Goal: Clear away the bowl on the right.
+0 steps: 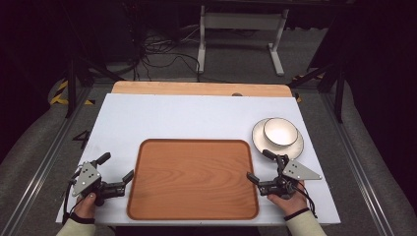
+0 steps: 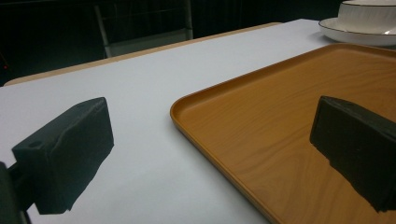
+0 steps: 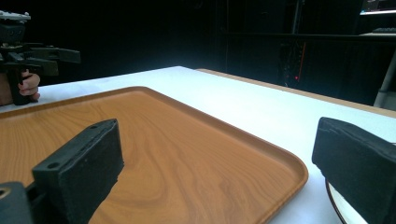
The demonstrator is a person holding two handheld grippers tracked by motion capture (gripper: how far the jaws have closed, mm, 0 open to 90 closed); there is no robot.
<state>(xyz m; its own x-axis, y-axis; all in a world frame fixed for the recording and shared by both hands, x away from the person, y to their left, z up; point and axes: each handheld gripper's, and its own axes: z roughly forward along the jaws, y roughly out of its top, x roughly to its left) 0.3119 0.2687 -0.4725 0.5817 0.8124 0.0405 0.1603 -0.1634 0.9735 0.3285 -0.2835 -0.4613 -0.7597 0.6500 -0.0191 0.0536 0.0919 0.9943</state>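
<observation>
Two hand-held tools sit nearest the viewer at the near edge of the desk (image 1: 196,110), one on either side of a wooden tray (image 1: 193,178). Left tool (image 1: 118,172): held in the person's left hand (image 1: 84,206), jaws spread wide apart and gripping nothing; one jaw hangs over the bare white desk surface, the other over the tray's left rim. Right tool (image 1: 259,166): held in the right hand (image 1: 286,197), jaws likewise wide apart and empty, straddling the tray's right rim near its far corner.

Tray: rectangular with rounded corners, orange-brown with visible wood grain and a low raised lip, lying flat in the middle of the near half of the desk, nothing on it. In the right tool's own view the tray (image 3: 154,140) stretches toward the left tool (image 3: 49,55) on the far side.

White bowl (image 1: 280,132) with a thin dark rim stands on a white plate (image 1: 295,147), just beyond the right tool and beside the tray's far right corner, apart from the tray. Seen from the left tool, the bowl (image 2: 369,16) and plate (image 2: 355,35) lie beyond the tray (image 2: 280,130).

No writing or label is legible on any item.
</observation>
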